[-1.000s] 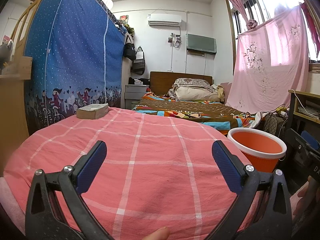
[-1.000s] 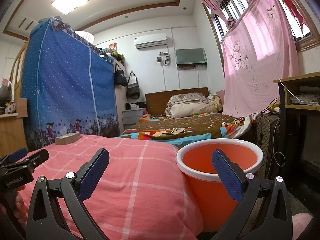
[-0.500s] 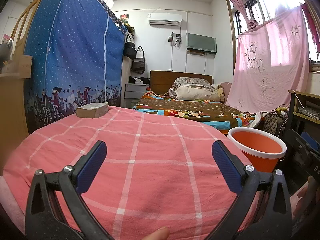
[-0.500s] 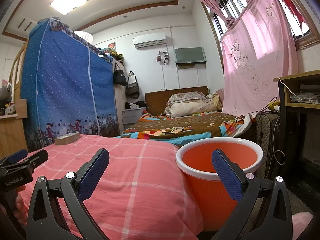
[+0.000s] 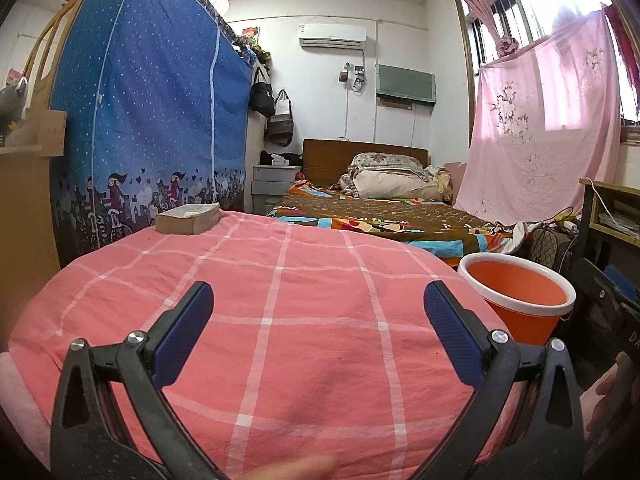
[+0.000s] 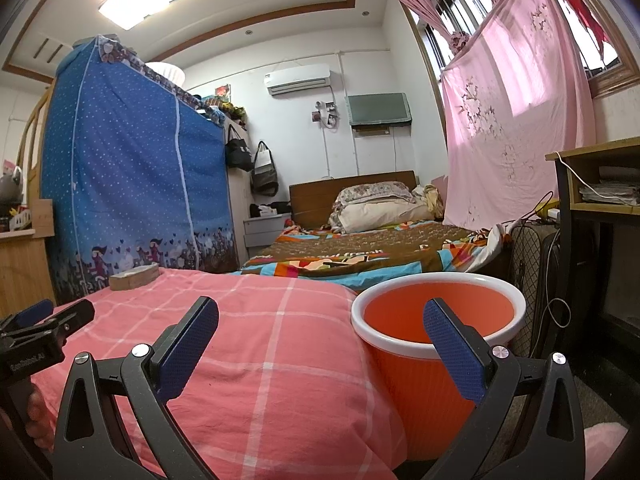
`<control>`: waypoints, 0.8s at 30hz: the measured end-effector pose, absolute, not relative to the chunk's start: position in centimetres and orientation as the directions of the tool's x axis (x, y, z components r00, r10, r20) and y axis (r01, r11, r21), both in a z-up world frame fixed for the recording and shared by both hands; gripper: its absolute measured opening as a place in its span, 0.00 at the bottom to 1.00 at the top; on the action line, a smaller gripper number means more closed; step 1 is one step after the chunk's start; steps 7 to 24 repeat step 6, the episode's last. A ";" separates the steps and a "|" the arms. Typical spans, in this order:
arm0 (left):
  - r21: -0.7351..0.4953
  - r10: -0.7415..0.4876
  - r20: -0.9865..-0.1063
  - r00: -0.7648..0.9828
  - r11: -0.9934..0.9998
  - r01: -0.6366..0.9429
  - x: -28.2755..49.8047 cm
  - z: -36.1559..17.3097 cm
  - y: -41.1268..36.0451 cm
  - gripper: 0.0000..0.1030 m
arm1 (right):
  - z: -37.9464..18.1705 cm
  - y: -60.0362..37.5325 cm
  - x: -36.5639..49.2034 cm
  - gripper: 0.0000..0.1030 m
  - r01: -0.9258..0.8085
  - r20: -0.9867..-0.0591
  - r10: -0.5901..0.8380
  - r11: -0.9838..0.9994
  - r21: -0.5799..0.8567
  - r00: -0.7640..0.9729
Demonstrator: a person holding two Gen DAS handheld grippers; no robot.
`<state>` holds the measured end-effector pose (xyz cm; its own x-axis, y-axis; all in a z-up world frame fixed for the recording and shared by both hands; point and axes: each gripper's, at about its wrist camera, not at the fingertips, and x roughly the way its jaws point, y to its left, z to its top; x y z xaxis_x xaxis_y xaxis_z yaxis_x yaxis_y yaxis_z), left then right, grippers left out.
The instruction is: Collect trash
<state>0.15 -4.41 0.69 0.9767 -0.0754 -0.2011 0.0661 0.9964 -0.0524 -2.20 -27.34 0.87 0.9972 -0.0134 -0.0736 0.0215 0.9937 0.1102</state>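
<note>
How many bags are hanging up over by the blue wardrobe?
2. A black bag hangs right beside the blue wardrobe, and a grey bag hangs just right of it and lower. More could be hidden behind the wardrobe.

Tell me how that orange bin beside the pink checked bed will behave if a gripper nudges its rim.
The orange bin looks like thin plastic and shows nothing inside, so it is probably light and would slide or tip easily. Its white rim is rounded and smooth, so the fingers may slip. It stands close against the pink checked cover, which might steady that side.
</note>
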 end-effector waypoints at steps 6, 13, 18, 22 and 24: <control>-0.036 -0.066 -0.199 0.978 0.998 0.060 0.0 0.7 -4.7 1.00 | 0.7 -27.1 -2.3 1.00 0.022 -0.074 -0.013 0.994 0.111 0.997; -0.036 -0.066 -0.199 0.978 0.998 0.060 0.0 0.7 -4.7 1.00 | 0.7 -27.1 -2.3 1.00 0.022 -0.074 -0.013 0.994 0.111 0.997; -0.036 -0.066 -0.199 0.978 0.998 0.060 0.0 0.7 -4.7 1.00 | 0.7 -27.1 -2.3 1.00 0.022 -0.074 -0.013 0.994 0.111 0.997; -0.036 -0.066 -0.199 0.978 0.998 0.060 0.0 0.7 -4.7 1.00 | 0.7 -27.1 -2.3 1.00 0.022 -0.074 -0.013 0.994 0.111 0.997; -0.036 -0.066 -0.199 0.978 0.998 0.060 0.0 0.7 -4.7 1.00 | 0.7 -27.1 -2.3 1.00 0.022 -0.074 -0.013 0.994 0.111 0.997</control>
